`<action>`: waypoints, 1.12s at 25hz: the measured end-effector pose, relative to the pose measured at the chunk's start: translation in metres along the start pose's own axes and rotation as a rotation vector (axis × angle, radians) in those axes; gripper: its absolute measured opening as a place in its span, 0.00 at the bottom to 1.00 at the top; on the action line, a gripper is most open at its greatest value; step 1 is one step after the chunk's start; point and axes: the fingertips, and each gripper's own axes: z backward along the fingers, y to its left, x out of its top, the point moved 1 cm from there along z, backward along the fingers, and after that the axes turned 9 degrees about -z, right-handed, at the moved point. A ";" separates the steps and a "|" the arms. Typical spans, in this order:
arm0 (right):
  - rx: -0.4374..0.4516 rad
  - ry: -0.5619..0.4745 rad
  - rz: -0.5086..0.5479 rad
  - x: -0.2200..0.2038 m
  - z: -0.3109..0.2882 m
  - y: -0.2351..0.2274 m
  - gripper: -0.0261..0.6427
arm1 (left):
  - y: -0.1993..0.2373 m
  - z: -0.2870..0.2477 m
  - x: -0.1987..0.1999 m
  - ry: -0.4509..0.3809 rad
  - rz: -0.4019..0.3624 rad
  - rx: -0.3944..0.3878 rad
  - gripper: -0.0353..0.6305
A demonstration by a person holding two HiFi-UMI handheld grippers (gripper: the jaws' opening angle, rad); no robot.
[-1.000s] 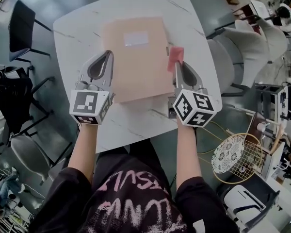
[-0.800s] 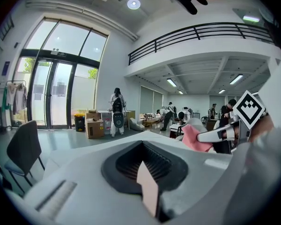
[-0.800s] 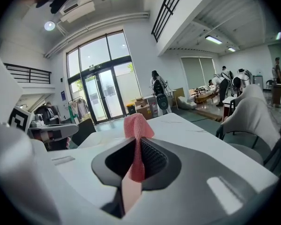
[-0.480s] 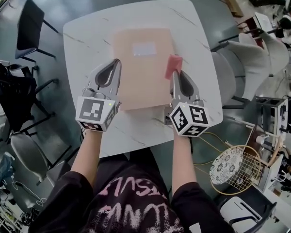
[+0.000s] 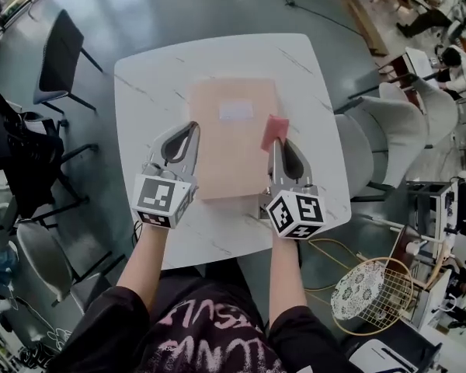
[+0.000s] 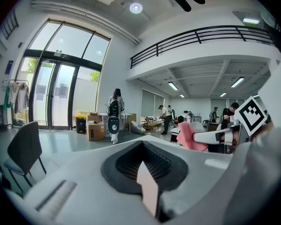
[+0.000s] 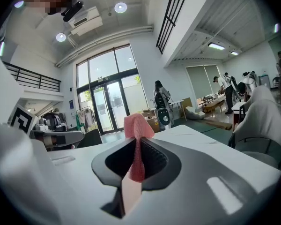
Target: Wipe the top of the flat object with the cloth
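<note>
A flat tan folder [image 5: 231, 142] with a white label [image 5: 235, 112] lies in the middle of the white table [image 5: 155, 76]. My right gripper [image 5: 273, 144] is shut on a pink cloth [image 5: 275, 131], which stands up over the folder's right edge. In the right gripper view the cloth [image 7: 136, 130] sticks out from between the closed jaws. My left gripper [image 5: 191, 127] is shut, its tip at the folder's left edge; whether it touches the folder is unclear. The left gripper view looks out level over the room and catches the cloth [image 6: 191, 136] at right.
A black chair [image 5: 62, 53] stands left of the table and a pale upholstered chair [image 5: 388, 130] right of it. A round wire basket [image 5: 373, 290] sits on the floor at lower right. People stand far off in the hall.
The head camera has shifted, so the table sits lower and smaller in the picture. Both grippers keep about the same places at the folder's edges, the cloth still held.
</note>
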 end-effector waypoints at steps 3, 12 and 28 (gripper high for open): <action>0.005 0.001 0.004 -0.001 -0.001 0.002 0.12 | 0.000 0.000 -0.001 0.001 0.001 0.001 0.05; 0.035 -0.027 0.018 0.016 -0.001 0.014 0.12 | 0.005 0.005 0.018 -0.028 -0.016 0.023 0.05; 0.130 -0.080 0.055 0.053 0.003 0.063 0.12 | 0.032 0.043 0.072 -0.102 -0.029 0.110 0.05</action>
